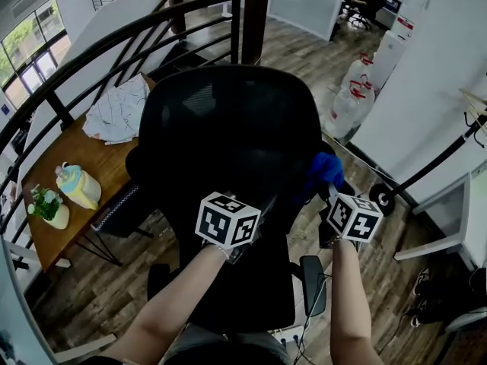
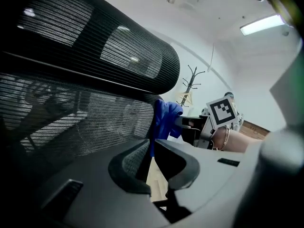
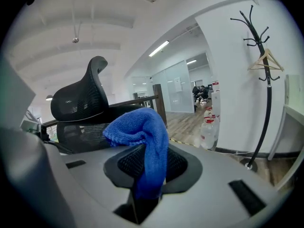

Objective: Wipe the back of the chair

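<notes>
The black mesh chair back (image 1: 228, 135) stands upright straight ahead of the person, its rear face turned toward both tools and its headrest (image 3: 83, 96) rising above it. The right claw (image 3: 145, 167) is clamped on a blue cloth (image 3: 142, 132), which bunches up over the pads and hangs down through the slot between them. In the head view that cloth sits at the right edge of the chair back, about halfway up, touching or all but touching the frame there, with the right claw just behind and below it. The left claw (image 2: 149, 158) has its jaws a narrow gap apart with nothing gripped; pale floor shows through the gap. It points along the rear of the backrest, the mesh filling its left side, close enough that the weave is plain. From there the blue cloth is visible just past the left claw's tips, at the mesh's edge, with the right tool's marker cube (image 2: 223, 112) and a forearm (image 2: 237, 139) beyond it. In the head view the two marker cubes sit low against the backrest, the left near its middle and the right at its right edge. A wooden desk (image 1: 84, 166) stands off to the left, carrying a crumpled pale garment (image 1: 118, 112) and a small potted plant (image 1: 49, 207). A dark railing (image 1: 114, 44) curves behind the chair.
</notes>
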Available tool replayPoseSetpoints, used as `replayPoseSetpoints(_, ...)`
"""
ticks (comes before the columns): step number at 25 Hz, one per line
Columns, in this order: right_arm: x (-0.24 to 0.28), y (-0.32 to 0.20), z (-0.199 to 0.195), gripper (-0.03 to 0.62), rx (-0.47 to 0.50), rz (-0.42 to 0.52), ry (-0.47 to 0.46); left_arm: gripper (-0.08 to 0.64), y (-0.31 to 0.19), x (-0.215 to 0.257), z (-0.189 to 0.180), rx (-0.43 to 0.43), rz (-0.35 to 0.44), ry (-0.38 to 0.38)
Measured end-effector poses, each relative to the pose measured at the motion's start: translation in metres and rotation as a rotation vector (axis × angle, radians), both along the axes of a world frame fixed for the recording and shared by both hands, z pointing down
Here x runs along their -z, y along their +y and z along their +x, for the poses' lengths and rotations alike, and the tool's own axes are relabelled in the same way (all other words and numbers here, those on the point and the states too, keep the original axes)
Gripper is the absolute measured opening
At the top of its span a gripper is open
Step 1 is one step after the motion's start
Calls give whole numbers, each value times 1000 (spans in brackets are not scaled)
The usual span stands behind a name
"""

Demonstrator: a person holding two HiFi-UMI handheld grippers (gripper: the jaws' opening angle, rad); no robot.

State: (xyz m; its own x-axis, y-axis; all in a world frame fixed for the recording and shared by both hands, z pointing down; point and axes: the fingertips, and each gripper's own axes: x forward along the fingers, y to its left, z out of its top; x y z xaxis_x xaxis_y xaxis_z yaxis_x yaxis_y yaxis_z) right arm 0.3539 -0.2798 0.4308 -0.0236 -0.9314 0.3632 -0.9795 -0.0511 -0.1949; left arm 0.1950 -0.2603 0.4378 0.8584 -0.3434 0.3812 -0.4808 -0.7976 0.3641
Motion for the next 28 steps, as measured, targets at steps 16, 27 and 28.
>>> replayPoseSetpoints(16,5,49,-109,94,121,8,30,40,19,-8,-109,161,-21,-6)
replayPoseSetpoints(27,-15,40,-297,87,495,-14,-29,40,34,-26,-237,386,-52,-66)
replayPoseSetpoints(28,-16,38,-314,87,531,-12,-35,41,34,-28,-249,409,-56,-68)
